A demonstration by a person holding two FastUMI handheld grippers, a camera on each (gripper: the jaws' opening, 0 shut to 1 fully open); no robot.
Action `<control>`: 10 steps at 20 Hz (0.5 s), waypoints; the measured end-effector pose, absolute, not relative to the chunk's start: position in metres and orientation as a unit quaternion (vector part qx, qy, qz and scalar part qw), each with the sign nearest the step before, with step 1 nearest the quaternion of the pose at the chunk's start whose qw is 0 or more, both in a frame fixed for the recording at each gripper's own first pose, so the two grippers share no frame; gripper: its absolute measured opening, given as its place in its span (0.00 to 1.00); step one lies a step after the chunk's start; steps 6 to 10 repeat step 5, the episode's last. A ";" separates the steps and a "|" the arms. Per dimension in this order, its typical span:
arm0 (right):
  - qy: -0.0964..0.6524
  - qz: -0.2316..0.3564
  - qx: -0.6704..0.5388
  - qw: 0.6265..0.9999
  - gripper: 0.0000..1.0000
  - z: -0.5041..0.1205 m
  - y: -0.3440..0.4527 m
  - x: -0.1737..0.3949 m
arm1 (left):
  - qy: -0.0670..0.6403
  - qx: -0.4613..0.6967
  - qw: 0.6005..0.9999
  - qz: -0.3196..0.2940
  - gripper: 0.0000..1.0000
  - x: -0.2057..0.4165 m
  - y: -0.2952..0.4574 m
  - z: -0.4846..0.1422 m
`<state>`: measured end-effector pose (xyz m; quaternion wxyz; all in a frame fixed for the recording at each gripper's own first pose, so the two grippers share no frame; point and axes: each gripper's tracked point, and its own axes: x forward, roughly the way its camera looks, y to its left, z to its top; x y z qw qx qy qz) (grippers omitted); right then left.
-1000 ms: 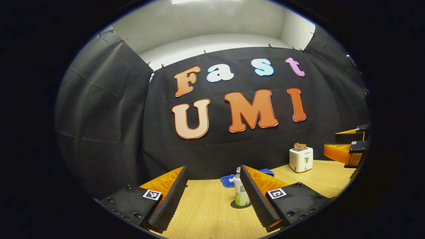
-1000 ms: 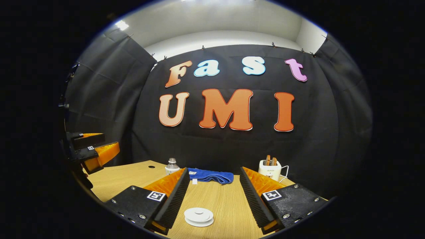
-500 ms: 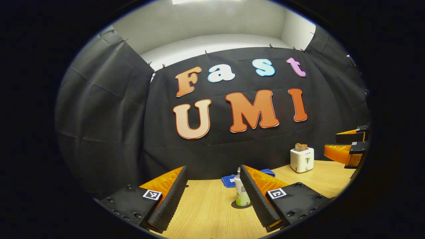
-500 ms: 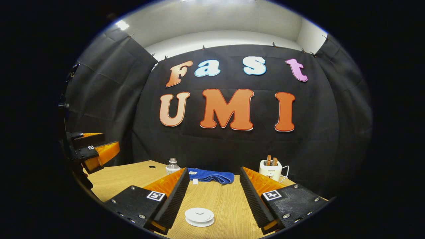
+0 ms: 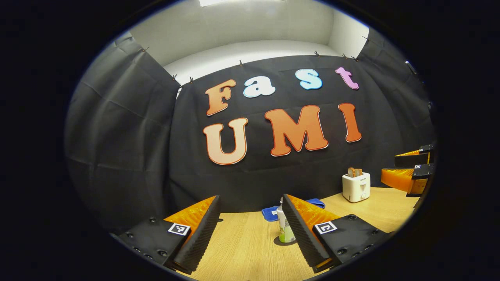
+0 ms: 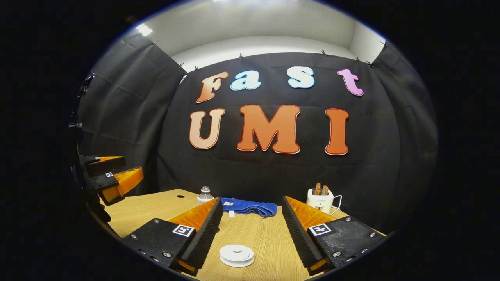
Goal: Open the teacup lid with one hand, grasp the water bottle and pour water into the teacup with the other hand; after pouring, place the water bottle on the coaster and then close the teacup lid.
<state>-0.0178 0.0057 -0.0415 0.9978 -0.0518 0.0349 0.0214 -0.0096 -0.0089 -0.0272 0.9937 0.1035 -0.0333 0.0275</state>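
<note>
Both grippers, left [image 5: 250, 228] and right [image 6: 250, 230], gape wide, holding nothing. Teacup lid [image 6: 236, 255] sits bottom centre on desk [image 6: 269, 242]; water bottle [image 5: 284, 224] lower centre. Lid's likely light, fragile: pinch the knob.

Each gripper carries black, screw-studded mounts. The left gripper [image 5: 250, 230] and right gripper [image 6: 250, 230] wear square black-and-white tags beside ridged pads.
</note>
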 end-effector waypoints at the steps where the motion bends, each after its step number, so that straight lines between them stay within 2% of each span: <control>1: 0.035 0.022 -0.052 0.998 0.91 -0.042 0.006 -0.018 | -0.033 0.103 0.994 0.027 0.99 -0.009 -0.009 -0.028; 10: 0.036 0.022 -0.053 0.998 0.91 -0.043 0.007 -0.018 | -0.033 0.103 0.994 0.029 0.99 -0.009 -0.009 -0.029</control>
